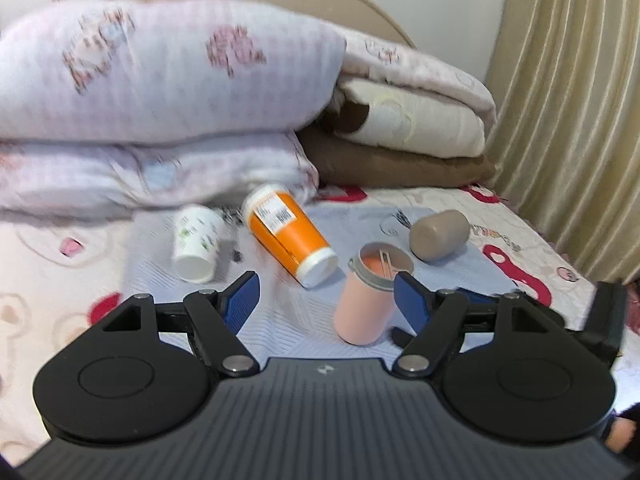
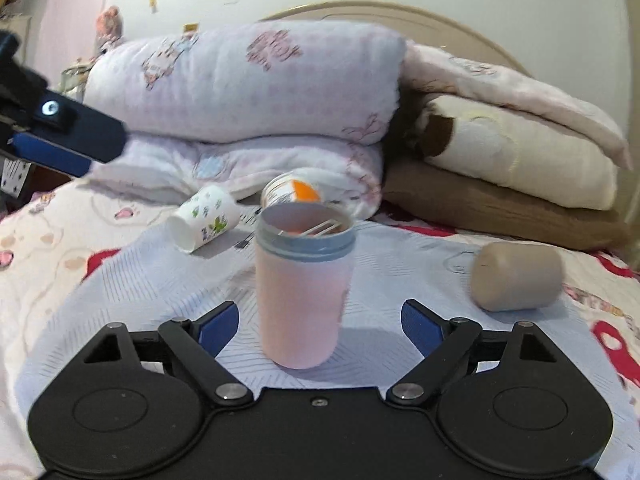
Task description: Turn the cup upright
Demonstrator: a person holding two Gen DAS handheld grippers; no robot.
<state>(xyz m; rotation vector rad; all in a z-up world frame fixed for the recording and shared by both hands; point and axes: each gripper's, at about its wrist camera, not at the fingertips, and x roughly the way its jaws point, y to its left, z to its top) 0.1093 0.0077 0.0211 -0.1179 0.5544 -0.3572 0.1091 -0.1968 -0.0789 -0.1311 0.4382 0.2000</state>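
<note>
A pink cup with a grey rim (image 2: 302,288) stands upright on a pale blue cloth (image 2: 400,264), mouth up. My right gripper (image 2: 320,326) is open, its blue pads either side of the cup's base, not touching. In the left wrist view the pink cup (image 1: 370,296) stands just left of my left gripper's right pad. My left gripper (image 1: 326,300) is open and empty. An orange cup (image 1: 286,234), a white flowered cup (image 1: 196,244) and a taupe cup (image 1: 438,234) lie on their sides behind.
Folded pink quilts (image 1: 160,100) and cream and brown blankets (image 1: 408,136) are stacked at the headboard behind the cups. A beige curtain (image 1: 572,100) hangs at the right. The left gripper's finger (image 2: 60,136) shows at the left edge of the right wrist view.
</note>
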